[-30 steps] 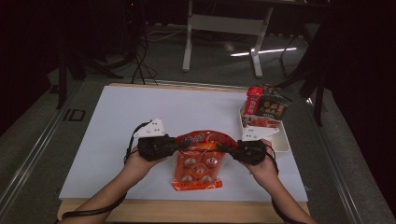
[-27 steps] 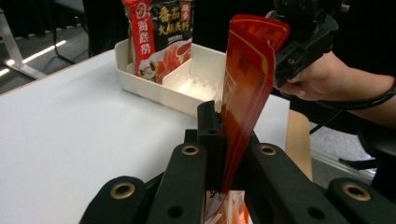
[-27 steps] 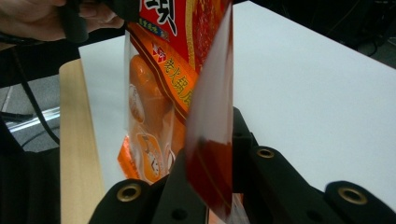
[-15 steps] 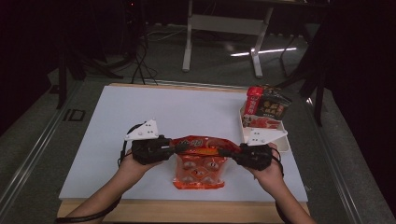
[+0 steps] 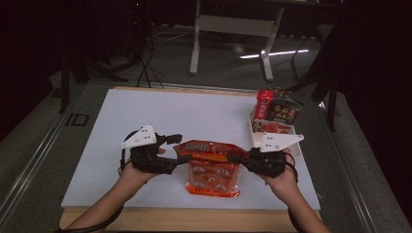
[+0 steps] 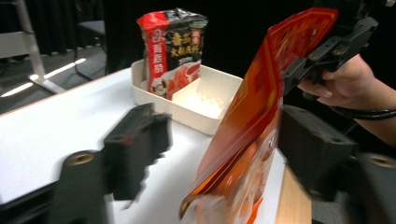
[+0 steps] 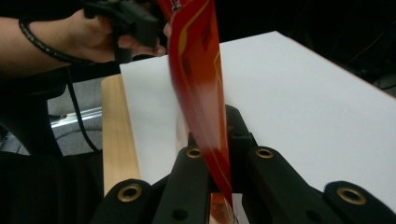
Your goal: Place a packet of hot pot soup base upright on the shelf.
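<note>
Red pouch (image 5: 212, 167) near tray (image 5: 256, 138), table (image 5: 194, 116) around.

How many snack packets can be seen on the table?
3: one red packet lifted between the two tongs, and two packets standing upright together in the white tray. More could be hidden behind them.

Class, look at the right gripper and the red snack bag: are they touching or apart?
Touching. The right gripper view shows the right gripper with both jaws pressed shut on the thin edge of the red snack bag.
</note>
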A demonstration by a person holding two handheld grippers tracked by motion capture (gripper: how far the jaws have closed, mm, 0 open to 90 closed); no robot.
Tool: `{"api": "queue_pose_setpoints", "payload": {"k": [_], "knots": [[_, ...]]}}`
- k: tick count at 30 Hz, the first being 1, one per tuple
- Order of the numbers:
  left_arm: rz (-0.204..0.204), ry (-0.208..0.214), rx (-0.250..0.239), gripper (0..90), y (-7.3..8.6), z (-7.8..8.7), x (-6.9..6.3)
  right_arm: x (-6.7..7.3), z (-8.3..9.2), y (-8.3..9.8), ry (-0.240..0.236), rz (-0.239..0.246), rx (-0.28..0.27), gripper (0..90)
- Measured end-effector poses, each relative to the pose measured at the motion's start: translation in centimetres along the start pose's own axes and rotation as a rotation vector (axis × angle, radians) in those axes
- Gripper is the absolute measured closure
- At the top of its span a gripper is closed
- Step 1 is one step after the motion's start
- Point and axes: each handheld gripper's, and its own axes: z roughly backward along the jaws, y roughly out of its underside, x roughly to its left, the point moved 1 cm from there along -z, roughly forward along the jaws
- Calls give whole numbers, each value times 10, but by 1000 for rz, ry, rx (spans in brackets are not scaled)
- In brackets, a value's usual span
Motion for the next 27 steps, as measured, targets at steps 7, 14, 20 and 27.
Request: {"api": "queue_pose_setpoints", "payload": {"k": [7, 14, 20, 27], "knots": [[17, -6, 37, 20, 8, 2, 2, 0, 10, -14, 27, 16, -26, 900], [36, -27, 35, 14, 27, 7, 7, -9, 32, -31, 81, 17, -96, 900], [44, -27, 50, 14, 44, 10, 8, -20, 57, -51, 145, 17, -159, 900], [64, -38, 66, 14, 59, 13, 10, -40, 85, -63, 228, -2, -198, 900]]}}
